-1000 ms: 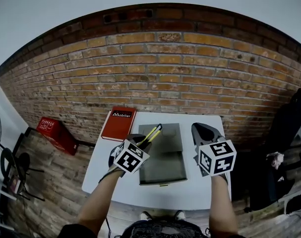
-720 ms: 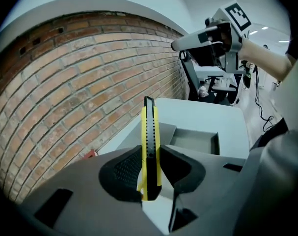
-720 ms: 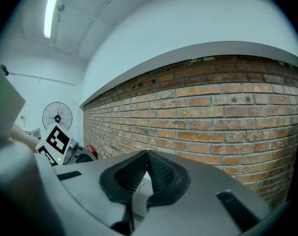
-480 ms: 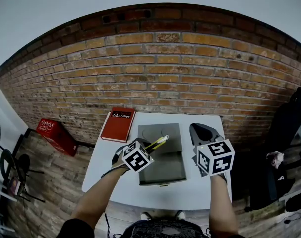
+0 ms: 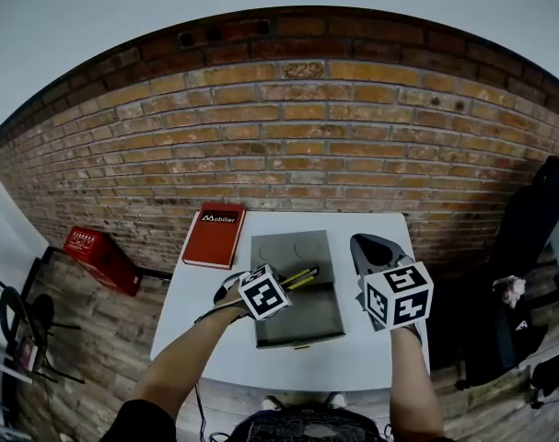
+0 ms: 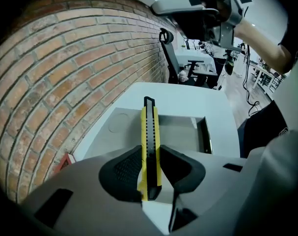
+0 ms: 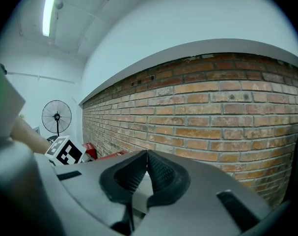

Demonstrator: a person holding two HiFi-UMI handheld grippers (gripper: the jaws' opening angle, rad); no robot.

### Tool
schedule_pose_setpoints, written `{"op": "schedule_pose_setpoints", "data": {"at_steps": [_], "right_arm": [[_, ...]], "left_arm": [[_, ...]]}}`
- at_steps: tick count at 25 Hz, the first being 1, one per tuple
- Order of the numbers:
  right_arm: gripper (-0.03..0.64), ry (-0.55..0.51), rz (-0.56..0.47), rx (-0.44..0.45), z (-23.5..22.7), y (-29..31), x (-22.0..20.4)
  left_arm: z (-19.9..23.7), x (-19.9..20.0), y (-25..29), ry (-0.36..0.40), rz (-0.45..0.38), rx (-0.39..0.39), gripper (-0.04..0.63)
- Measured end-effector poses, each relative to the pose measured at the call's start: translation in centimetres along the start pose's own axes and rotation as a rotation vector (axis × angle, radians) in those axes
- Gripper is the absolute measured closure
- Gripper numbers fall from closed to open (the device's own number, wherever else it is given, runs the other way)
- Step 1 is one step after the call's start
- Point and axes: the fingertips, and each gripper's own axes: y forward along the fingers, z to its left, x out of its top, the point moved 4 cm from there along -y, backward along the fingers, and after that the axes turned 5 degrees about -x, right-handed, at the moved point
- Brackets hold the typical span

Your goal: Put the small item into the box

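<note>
Left gripper view shows a slim yellow knife (image 6: 149, 132) with a black slider. The left gripper's (image 6: 150, 156) fingers are clamped on its sides, and its tip is above the open grey box (image 6: 203, 134) at the tabletop's middle. The right gripper (image 7: 147, 154) has its fingers pressed together, holding nothing. Its view shows a standing fan (image 7: 56, 117), which the left gripper view does not.
</note>
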Motion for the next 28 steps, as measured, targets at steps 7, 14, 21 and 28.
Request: {"op": "schedule_pose_setpoints", "data": {"at_steps": [7, 14, 21, 28], "right_arm": [[0.597, -0.001, 0.003, -0.006, -0.3, -0.1, 0.0], [0.597, -0.003, 0.015, -0.016, -0.8, -0.3, -0.4], [0.597, -0.003, 0.028, -0.028, -1.4, -0.4, -0.8], [0.597, -0.004, 0.035, -0.033, -1.7, -0.3, -0.9]], "left_arm": [[-0.5, 0.0, 2.7, 0.023, 0.048, -0.045, 0.465], [-1.3, -1.2, 4.8, 0.036, 0.137, -0.107, 0.465], [-2.3, -2.4, 6.7, 0.041, 0.181, -0.147, 0.465], [-2.8, -3.8, 8.1, 0.046, 0.236, -0.173, 0.465]]}}
